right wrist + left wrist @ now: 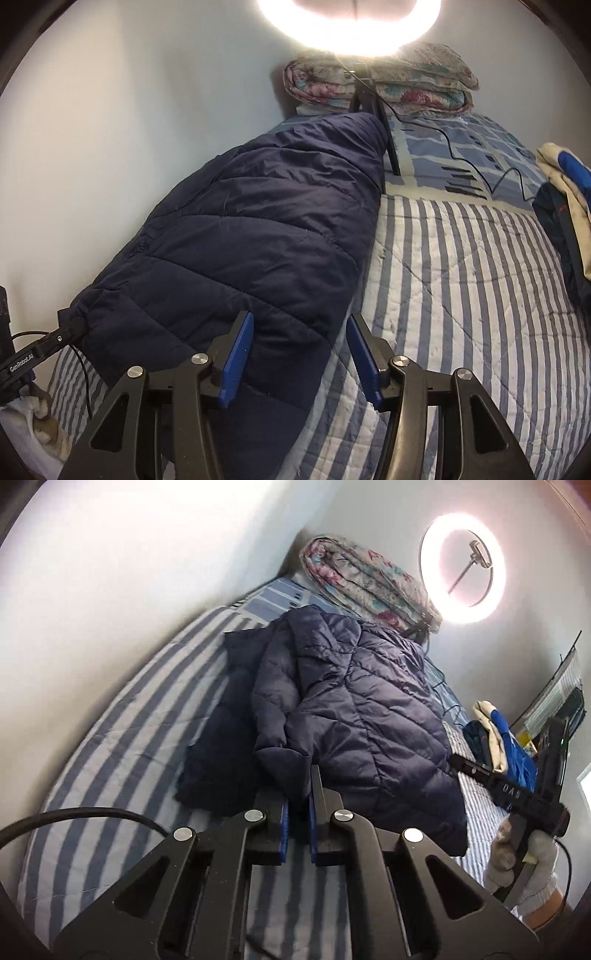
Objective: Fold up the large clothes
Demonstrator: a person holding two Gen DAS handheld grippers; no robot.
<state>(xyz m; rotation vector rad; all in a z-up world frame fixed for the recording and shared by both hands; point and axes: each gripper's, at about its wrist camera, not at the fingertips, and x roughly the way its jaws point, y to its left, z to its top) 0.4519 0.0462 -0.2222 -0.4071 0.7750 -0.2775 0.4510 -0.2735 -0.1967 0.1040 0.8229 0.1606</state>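
Your left hand-held gripper (297,805) is clenched on the navy puffer jacket (343,709): the blue pads (283,827) sit nearly together with a dark cuff-like edge of fabric pinched between them, at the near end of the garment. Your right hand-held gripper (300,349) is released, blue pads (238,363) wide apart, nothing between them; the left pad overlaps the jacket's near corner in the right wrist view, contact cannot be confirmed. Jacket (251,236) lies on the bed (461,280), on the blue-and-white striped quilt, running lengthwise along the white wall (129,129), quilted side up. From the left wrist view it is partly folded, one sleeve panel laid over the body, a flatter dark layer sticking out on the wall side. At the head of the bed, a rolled floral blanket (369,583) sits against the wall, just beyond the jacket's far end. A lit ring light (461,568) stands there too; its tripod legs (384,122) touch down just beside the jacket's far end, and a black cable (465,162) snakes across the bed. A pile of other clothes (565,206), blue, cream and dark, sits at the right edge of the bed, well apart from the jacket. Your gloved right hand (524,856) shows in the left wrist view on its gripper handle, near the jacket's right side.
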